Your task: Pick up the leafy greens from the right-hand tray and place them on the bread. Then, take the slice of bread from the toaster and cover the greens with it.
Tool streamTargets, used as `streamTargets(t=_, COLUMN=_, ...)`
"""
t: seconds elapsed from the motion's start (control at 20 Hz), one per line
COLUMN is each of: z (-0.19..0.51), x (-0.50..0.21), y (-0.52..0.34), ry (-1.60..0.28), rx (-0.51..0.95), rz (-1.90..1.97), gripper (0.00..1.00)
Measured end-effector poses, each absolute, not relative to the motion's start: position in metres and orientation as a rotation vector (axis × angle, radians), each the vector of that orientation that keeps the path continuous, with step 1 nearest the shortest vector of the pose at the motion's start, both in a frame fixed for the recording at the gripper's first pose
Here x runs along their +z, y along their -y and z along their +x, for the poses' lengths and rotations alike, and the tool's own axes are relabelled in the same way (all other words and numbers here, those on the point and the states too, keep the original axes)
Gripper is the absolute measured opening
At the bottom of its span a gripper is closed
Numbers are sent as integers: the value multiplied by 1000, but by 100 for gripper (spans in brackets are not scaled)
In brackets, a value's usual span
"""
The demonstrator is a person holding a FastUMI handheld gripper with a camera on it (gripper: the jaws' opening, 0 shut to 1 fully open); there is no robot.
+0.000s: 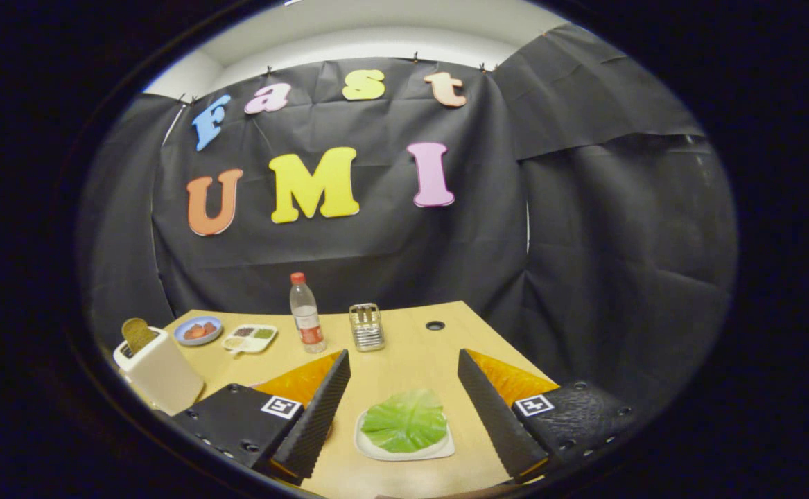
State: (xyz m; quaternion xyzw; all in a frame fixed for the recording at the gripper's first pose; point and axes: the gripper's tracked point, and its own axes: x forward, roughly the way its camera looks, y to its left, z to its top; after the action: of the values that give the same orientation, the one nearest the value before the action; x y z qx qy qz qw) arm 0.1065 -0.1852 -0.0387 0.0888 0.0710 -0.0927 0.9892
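Your gripper (pixel 404 409) hangs over the near part of the wooden table (pixel 404 346), and its two black fingers (pixel 321 409) stand wide apart with nothing held between them. The greens (pixel 405 419) lie flat in the gap between the fingers, clear of both — one broad, pale green leaf resting on a white square tray (pixel 439 450) whose rim shows around the leaf's near side. You cannot tell from here whether anything lies under the leaf.

Look past your left finger: the white toaster (pixel 160 371) stands at the table's left side, and a slice of bread (pixel 138 334) sticks upright out of its top slot. Just beyond the toaster sits a blue plate (pixel 197 330) with something reddish in it, and beside that a white divided dish (pixel 249 338) with small dark and green fillings, too small to make out.

Farther back, near the middle of the table, a clear bottle (pixel 306 313) with a red cap stands upright. A small metal rack (pixel 367 326) stands just to its right — and a dark round hole (pixel 435 325) shows in the tabletop beyond that.
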Motion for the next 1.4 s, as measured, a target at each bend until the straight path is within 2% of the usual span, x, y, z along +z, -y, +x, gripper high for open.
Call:
streamTargets(t=0.35, z=187, x=-128, y=224, ry=-391, rx=-200, rz=243, gripper=96)
streamTargets(t=0.65, z=218, x=-179, y=227, ry=-579, rx=-196, rz=220, gripper=96)
streamTargets(t=0.75, z=228, x=-191, y=229, ry=-624, rx=-193, rz=220, gripper=90)
streamTargets(t=0.95, z=242, x=-209, y=225, ry=-695, rx=-166, rz=251, gripper=87)
streamTargets(t=1.0, z=244, x=-213, y=224, ry=-701, rx=-160, rz=250, gripper=82)
streamTargets(t=1.1, z=248, x=-217, y=221, ry=-705, rx=-143, rz=254, gripper=65)
streamTargets(t=1.25, z=249, x=-213, y=218, ry=-697, rx=-140, rz=250, gripper=21)
streamTargets(t=1.3, z=247, x=-211, y=219, ry=-694, rx=-144, rz=247, gripper=12)
streamTargets(t=1.35, z=245, x=-208, y=218, ry=-688, rx=-144, rz=241, gripper=6)
streamTargets(t=1.4, z=242, x=-203, y=217, ry=-676, rx=-139, rz=244, gripper=6)
